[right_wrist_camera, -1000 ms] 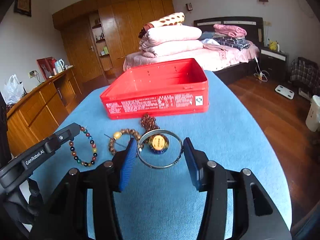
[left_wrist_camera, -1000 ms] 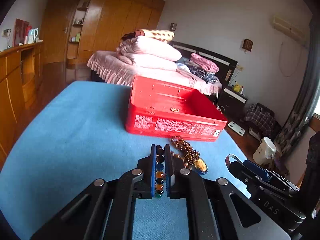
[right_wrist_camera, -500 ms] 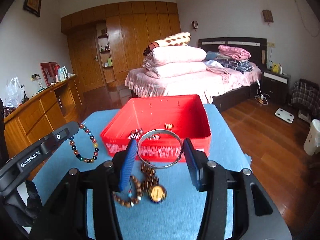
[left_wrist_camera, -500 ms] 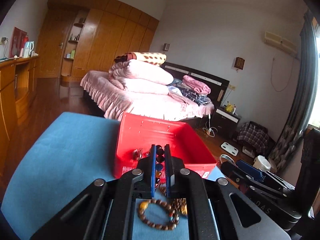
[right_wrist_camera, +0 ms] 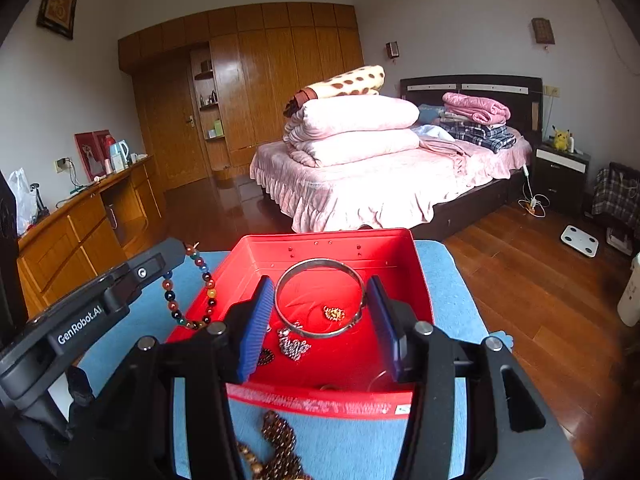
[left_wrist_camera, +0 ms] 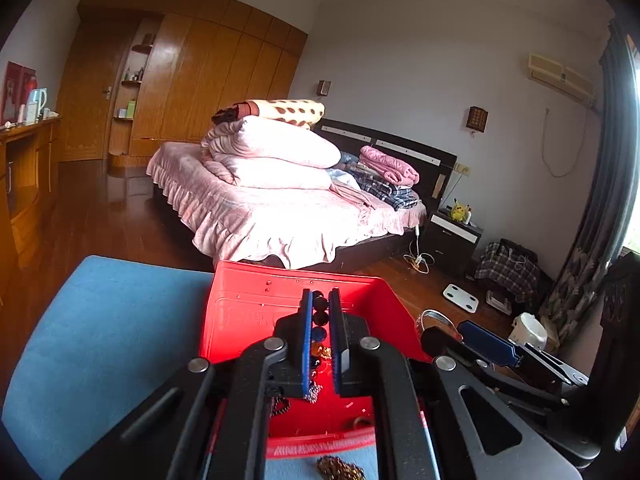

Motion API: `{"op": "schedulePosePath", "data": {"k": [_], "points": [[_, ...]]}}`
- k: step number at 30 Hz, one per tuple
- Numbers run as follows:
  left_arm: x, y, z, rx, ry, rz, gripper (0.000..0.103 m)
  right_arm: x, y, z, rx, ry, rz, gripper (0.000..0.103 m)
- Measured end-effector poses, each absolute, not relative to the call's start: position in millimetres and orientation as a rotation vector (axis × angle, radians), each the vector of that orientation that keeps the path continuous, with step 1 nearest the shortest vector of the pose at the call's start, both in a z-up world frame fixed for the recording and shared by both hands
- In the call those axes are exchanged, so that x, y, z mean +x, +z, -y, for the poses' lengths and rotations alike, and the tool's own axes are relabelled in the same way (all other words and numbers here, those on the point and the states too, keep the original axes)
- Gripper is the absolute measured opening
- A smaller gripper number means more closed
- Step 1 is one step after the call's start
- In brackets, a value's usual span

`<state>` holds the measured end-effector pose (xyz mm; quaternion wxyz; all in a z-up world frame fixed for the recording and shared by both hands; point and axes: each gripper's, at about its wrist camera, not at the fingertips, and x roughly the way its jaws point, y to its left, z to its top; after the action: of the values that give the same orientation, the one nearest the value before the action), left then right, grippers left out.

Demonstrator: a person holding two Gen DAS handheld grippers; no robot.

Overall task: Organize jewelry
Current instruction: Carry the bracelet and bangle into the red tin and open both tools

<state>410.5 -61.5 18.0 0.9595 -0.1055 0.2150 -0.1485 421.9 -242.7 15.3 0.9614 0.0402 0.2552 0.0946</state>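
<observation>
A red box [left_wrist_camera: 244,312] [right_wrist_camera: 416,276] stands on the blue table [left_wrist_camera: 100,320]. My left gripper [left_wrist_camera: 320,312] is shut on a multicoloured bead bracelet [left_wrist_camera: 319,316], which hangs over the box's left rim in the right wrist view [right_wrist_camera: 206,280]. My right gripper [right_wrist_camera: 320,300] is shut on a silver bangle [right_wrist_camera: 320,264] and holds it above the box's inside; the bangle also shows in the left wrist view [left_wrist_camera: 434,316]. Small jewelry pieces [right_wrist_camera: 294,344] lie on the box floor.
Brown bead strands [right_wrist_camera: 276,444] [left_wrist_camera: 340,468] lie on the table in front of the box. A bed with pink bedding [right_wrist_camera: 360,168] stands beyond the table. A wooden desk [right_wrist_camera: 80,224] is at the left.
Both grippers have moved forward and up from the table, carrying the bead bracelet and the bangle over the red box. The brown beads stay on the table behind.
</observation>
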Motion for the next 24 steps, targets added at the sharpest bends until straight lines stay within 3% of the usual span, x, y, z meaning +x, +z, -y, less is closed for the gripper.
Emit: {"op": "schedulePosePath", "data": {"k": [13, 14, 16, 18, 24], "points": [[458, -21, 60, -0.226, -0.291, -0.565, 0.008, 467, -25, 247, 0.094, 0.166, -0.607, 0.048], [458, -21, 58, -0.228, -0.287, -0.566, 0.010, 468, -26, 246, 0.094, 0.166, -0.608, 0.049], [458, -21, 56, -0.237, -0.287, -0.570, 0.028, 468, -26, 248, 0.096, 0.162, -0.607, 0.053], [455, -18, 54, -0.236, -0.280, -0.557, 0.037, 466, -25, 249, 0.102, 0.161, -0.602, 0.056], [435, -8, 47, -0.222, -0.255, -0.525, 0.054, 451, -21, 257, 0.125, 0.160, -0.581, 0.062]]}}
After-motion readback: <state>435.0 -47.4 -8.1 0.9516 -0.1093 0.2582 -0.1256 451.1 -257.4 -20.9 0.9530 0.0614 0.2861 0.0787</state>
